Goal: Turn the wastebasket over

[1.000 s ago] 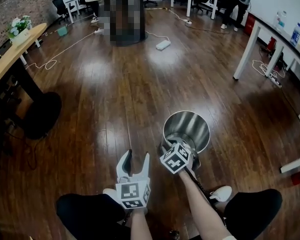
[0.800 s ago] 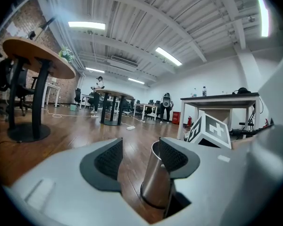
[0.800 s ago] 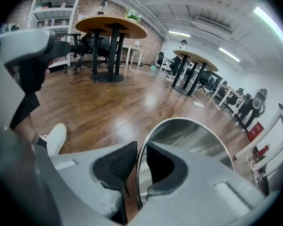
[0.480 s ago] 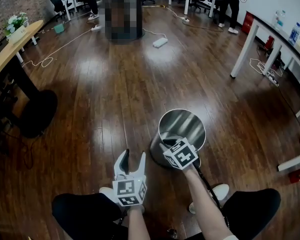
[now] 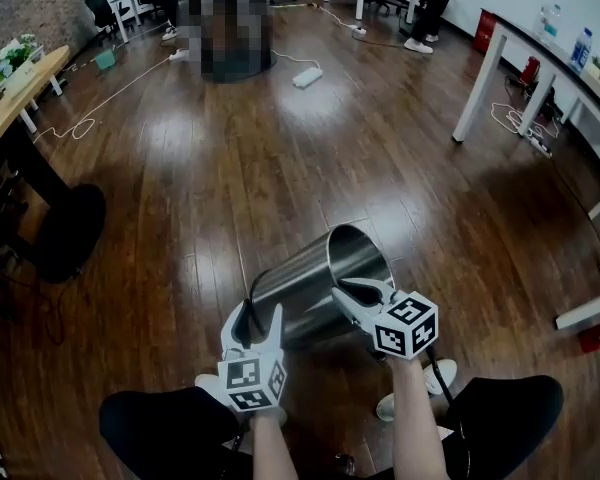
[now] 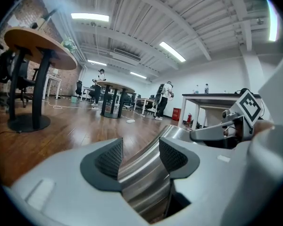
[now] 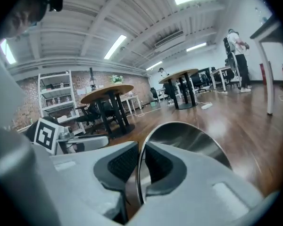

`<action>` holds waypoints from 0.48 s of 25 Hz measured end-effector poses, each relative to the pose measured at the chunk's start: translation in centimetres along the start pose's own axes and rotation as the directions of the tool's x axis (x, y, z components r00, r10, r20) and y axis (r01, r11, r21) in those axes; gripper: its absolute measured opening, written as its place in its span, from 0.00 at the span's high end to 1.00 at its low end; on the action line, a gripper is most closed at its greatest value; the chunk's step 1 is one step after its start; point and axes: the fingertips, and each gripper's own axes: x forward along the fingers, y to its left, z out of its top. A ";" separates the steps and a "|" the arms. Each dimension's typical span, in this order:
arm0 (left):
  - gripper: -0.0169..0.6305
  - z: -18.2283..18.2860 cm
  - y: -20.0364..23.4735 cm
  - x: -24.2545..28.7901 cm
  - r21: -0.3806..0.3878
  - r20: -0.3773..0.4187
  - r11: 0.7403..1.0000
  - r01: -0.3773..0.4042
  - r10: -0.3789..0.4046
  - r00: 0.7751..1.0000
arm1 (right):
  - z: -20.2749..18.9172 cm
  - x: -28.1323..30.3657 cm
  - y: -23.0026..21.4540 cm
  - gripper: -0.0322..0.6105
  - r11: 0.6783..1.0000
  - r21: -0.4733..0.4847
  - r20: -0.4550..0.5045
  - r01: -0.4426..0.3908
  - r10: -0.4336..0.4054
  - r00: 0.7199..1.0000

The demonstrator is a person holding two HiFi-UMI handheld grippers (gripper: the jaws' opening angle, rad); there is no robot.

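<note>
The steel wastebasket (image 5: 300, 283) is tipped far over on the wooden floor, its open mouth up and to the right, its base low at the left. My right gripper (image 5: 358, 290) is shut on the near rim; its jaws have just been closing with the thin rim (image 7: 137, 173) between the pads. My left gripper (image 5: 259, 316) stands open at the basket's lower end. The curved steel wall (image 6: 146, 173) shows past its two pads, which stand apart. Whether the fingers touch the wall is unclear.
White table legs (image 5: 475, 98) stand at the right. A black round table foot (image 5: 70, 228) lies at the left. A power strip (image 5: 307, 76) and cables lie farther off. The person's knees and a white shoe (image 5: 420, 388) are right behind the grippers.
The basket has gone from upright to tipped steeply onto its side. My right gripper rose and rolled with the rim in its jaws. The left gripper has sunk a little.
</note>
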 end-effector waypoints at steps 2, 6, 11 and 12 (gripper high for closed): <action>0.56 -0.5 -0.4 0.1 0.003 -0.014 1.000 0.005 -0.005 1.000 | -0.4 -1.5 -1.1 0.89 1.000 -0.018 0.033 0.016 -0.016 0.999; 0.56 -1.1 -1.4 0.0 0.010 -0.033 1.000 0.022 -0.022 0.999 | -1.3 -5.2 -5.7 0.89 0.986 0.101 0.113 0.130 -0.142 0.983; 0.56 -1.4 -2.8 -0.1 0.011 -0.034 0.999 0.053 -0.053 0.998 | -4.6 -10.1 -10.9 0.88 0.920 0.335 0.089 0.203 -0.246 0.965; 0.56 -1.5 -3.1 0.0 0.009 -0.033 0.998 0.059 -0.059 0.998 | -5.3 -10.7 -11.4 0.88 0.912 0.349 0.067 0.214 -0.252 0.965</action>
